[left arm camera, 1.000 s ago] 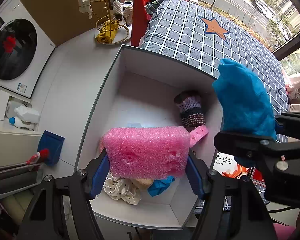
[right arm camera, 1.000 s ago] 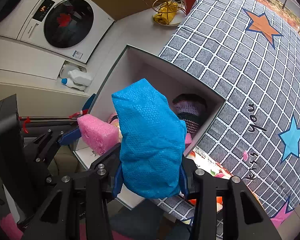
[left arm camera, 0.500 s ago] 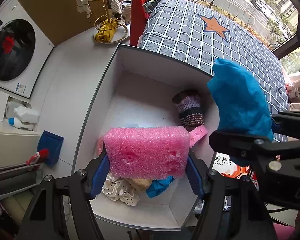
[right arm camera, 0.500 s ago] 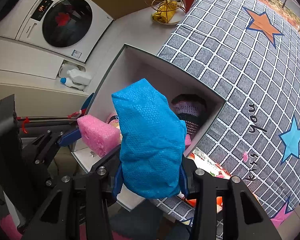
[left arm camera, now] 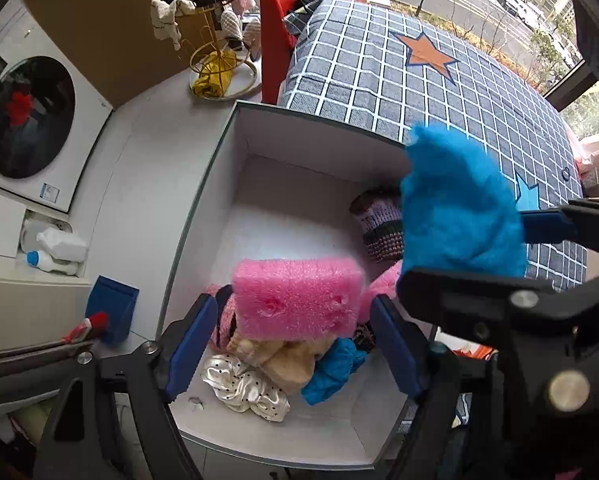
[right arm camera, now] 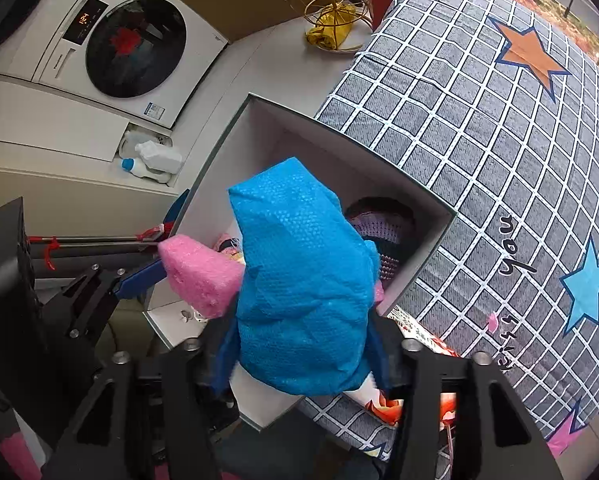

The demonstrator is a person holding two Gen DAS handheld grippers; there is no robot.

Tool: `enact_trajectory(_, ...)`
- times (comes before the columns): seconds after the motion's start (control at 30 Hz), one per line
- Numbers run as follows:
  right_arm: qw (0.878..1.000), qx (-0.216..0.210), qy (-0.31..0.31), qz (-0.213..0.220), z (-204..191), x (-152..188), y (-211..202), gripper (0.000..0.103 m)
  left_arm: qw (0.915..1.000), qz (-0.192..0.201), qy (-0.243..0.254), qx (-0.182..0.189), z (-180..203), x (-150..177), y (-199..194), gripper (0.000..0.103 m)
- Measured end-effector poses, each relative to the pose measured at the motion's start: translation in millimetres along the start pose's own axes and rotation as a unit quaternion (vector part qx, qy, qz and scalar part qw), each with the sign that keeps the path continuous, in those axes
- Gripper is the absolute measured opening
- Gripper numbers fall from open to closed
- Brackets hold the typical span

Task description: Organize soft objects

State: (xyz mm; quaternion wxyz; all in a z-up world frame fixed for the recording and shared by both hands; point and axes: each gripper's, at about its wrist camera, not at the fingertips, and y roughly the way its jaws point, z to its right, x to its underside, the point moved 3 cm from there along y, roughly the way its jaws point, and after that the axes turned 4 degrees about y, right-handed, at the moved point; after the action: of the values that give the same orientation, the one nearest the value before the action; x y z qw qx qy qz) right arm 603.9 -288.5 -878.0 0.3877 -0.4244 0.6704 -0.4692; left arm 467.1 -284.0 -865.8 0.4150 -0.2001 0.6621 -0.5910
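The pink foam block (left arm camera: 297, 298) is a thick rectangular slab with a fine bubbly, pitted surface and two small dents on its near face. It sits between the blue pads of the left claw (left arm camera: 295, 340), whose jaws are opening; gaps show on both sides, so the pads no longer press on it. Just below and ahead of this claw, inside the white box (left arm camera: 219, 184), lies a heap of soft things: a shiny satin scrunchie (left arm camera: 245, 386) with dark dots, a fuzzy beige plush piece (left arm camera: 287, 358) and a crumpled blue scrap (left arm camera: 333, 370). Farther ahead and to the right, against the box wall, stands a knitted striped hat (left arm camera: 379, 228) in purple and dark bands.

The blue foam wrap (right arm camera: 303, 292) is a crinkled sheet with a bubble texture, bunched into a tall peaked lump. It stands between the fingers of the right claw (right arm camera: 301, 352), whose jaws are also opening; whether the pads touch it cannot be told, since the wrap hides them. This claw is over the box's near right corner.

Both claws point steeply downward, side by side. The box rests beside a bed under a grey checked quilt (right arm camera: 479, 120) with star patches.
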Motion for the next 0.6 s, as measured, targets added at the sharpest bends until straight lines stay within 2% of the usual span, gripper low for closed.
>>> enact_trajectory(0.03,1.0,0.012,0.001,0.01,2,0,-3,0.096,0.9999,-0.001,0.0,-0.011,-1,-1,5,0.082)
enact_trajectory(0.1,1.0,0.011,0.003,0.017,4,1,-11,0.096,0.9993,0.012,-0.001,-0.035,-5,-1,11,0.082)
enact_trajectory(0.17,0.999,0.011,0.013,0.032,7,3,-23,0.096,0.9967,0.055,-0.001,-0.06,-8,-1,4,0.082)
enact_trajectory(0.27,0.997,0.019,0.016,0.067,6,7,-48,0.096,0.9826,0.15,-0.011,-0.109,-11,0,-32,0.082)
enact_trajectory(0.33,0.995,0.026,0.011,0.097,3,12,-70,0.096,0.9755,0.175,-0.029,-0.13,-14,2,-51,0.091)
enact_trajectory(0.4,0.992,0.036,0.01,0.122,0,18,-89,0.102,0.9787,0.173,-0.044,-0.102,-18,0,-54,0.103)
enact_trajectory(0.47,0.989,0.043,0.012,0.139,-2,25,-102,0.102,0.9884,0.138,-0.041,-0.049,-18,-4,-39,0.103)
enact_trajectory(0.5,0.989,0.045,0.014,0.141,-3,29,-104,0.102,0.9912,0.119,-0.044,-0.037,-18,-5,-29,0.103)
enact_trajectory(0.57,0.988,0.054,0.015,0.142,-3,33,-105,0.102,0.993,0.103,-0.042,-0.038,-17,-3,-15,0.103)
enact_trajectory(0.6,0.988,0.059,0.011,0.141,-4,37,-104,0.102,0.9934,0.097,-0.035,-0.051,-15,-1,-8,0.103)
